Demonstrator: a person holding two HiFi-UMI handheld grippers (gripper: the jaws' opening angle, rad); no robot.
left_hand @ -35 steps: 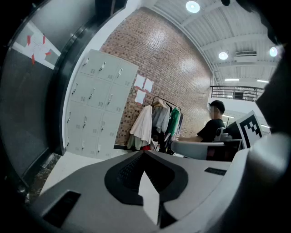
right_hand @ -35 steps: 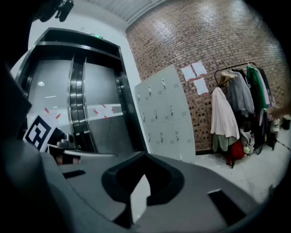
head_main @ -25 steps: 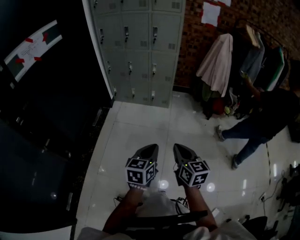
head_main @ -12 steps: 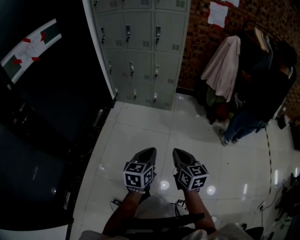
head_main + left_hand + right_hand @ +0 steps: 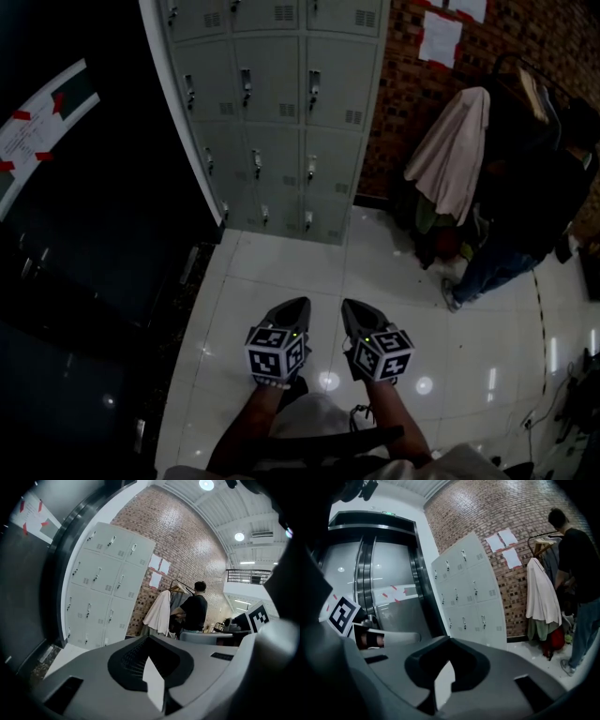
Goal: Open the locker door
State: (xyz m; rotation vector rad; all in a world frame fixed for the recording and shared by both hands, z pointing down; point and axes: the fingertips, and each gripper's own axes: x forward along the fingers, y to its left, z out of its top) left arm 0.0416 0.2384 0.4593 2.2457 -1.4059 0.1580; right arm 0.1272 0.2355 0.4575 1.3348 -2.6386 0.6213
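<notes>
The locker bank (image 5: pixel 281 122) stands ahead, every door closed and none yet touched. The left gripper (image 5: pixel 295 307) and right gripper (image 5: pixel 351 309) hang side by side, well short of the locker bank, over the white floor (image 5: pixel 281 267). Both are clenched on nothing, likely just carried that way for the approach. Right of the locker bank, a person (image 5: pixel 516 234) stands at a rack of coats (image 5: pixel 452 155), clear of the doors.
</notes>
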